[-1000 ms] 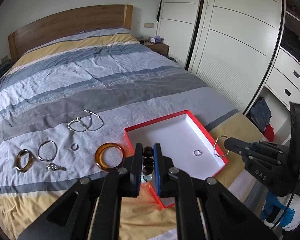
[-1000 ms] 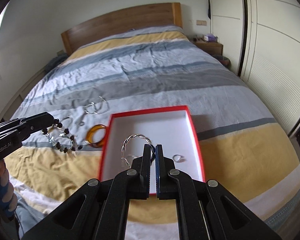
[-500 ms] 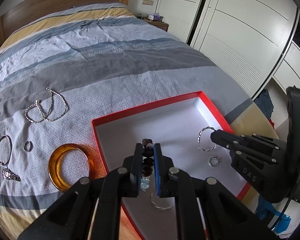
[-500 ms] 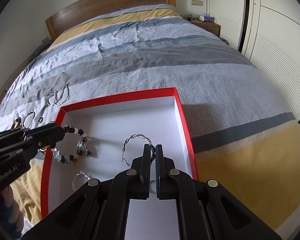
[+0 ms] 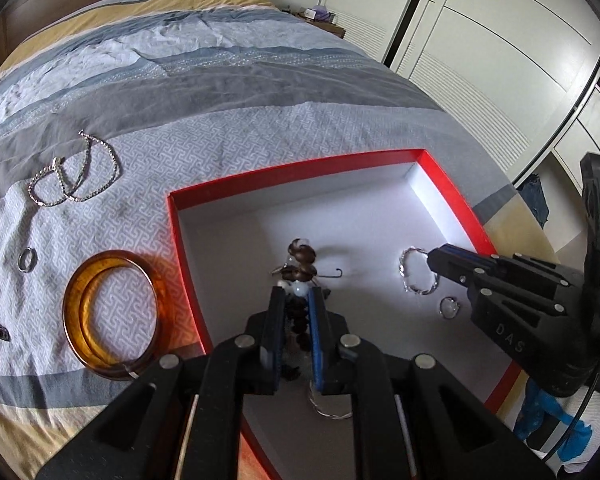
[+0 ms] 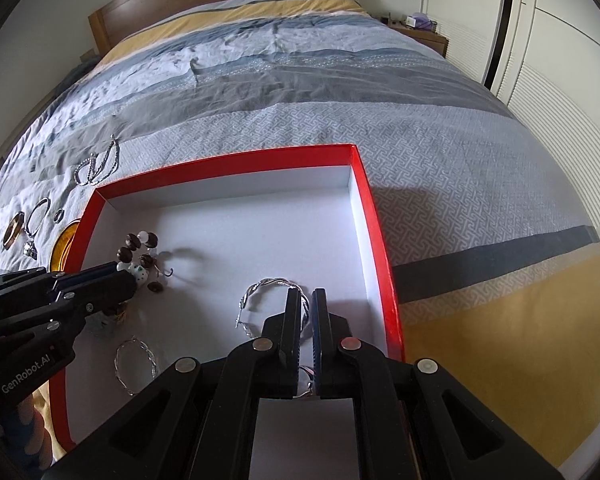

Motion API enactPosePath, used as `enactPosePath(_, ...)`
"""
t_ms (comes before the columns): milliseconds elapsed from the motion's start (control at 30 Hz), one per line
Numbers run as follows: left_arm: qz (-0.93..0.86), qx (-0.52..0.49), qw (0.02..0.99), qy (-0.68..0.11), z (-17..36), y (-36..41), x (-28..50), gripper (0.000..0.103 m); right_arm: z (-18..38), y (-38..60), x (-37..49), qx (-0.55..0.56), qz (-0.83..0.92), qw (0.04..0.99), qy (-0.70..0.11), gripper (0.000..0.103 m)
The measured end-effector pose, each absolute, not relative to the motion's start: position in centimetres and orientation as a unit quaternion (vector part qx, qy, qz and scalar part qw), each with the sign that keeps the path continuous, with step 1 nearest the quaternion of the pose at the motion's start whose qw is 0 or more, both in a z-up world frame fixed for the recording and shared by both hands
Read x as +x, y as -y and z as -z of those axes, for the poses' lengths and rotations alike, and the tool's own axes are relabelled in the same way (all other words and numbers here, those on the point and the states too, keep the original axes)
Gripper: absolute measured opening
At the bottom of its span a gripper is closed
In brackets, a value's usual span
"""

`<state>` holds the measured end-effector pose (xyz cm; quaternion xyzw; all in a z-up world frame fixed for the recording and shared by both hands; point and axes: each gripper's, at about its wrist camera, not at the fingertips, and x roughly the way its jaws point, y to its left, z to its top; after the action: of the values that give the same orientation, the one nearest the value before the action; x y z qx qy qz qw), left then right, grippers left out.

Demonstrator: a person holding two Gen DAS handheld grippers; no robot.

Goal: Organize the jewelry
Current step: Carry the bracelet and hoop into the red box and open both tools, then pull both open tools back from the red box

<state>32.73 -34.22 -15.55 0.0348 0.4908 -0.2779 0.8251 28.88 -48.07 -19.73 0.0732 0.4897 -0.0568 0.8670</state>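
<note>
Left claw (image 5: pixel 296 300): jaws have just been opening slightly, yet remain clamped on the dark brown beaded bracelet with pale glass beads (image 5: pixel 300 264). The bracelet's free end rests on the white floor of the shallow red-rimmed cardboard box (image 5: pixel 300 164).

Right claw (image 6: pixel 309 308): jaws have just been opening by a small amount. The twisted silver wire bangle (image 6: pixel 268 286) sits between the pads; whether the pads press on it cannot be told. The bangle lies low over the box floor, near the right wall.

Also inside the box: a second twisted silver bangle (image 6: pixel 134 366) near the front, and a small silver ring (image 5: pixel 449 306) beside the right claw.

On the striped grey, blue and yellow bed cover (image 5: pixel 220 80), left of the box: an amber translucent bangle (image 5: pixel 112 310) just beside the box wall, then a plain silver ring (image 5: pixel 27 259), then a looped silver chain necklace (image 5: pixel 76 178) farther back.
</note>
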Motion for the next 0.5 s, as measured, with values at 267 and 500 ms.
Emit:
enactPosePath(267,0.273,0.033,0.836,-0.475,12.9,32.9,31.0,0.022,18.0,48.3,26.6,0.088,0.068,0.871,-0.478,0.016)
enactPosePath(500,0.251,0.034,0.856,-0.45,8.5,30.5,27.8,0.024,14.0,47.7,22.4,0.11,0.073,0.882,-0.452,0.026)
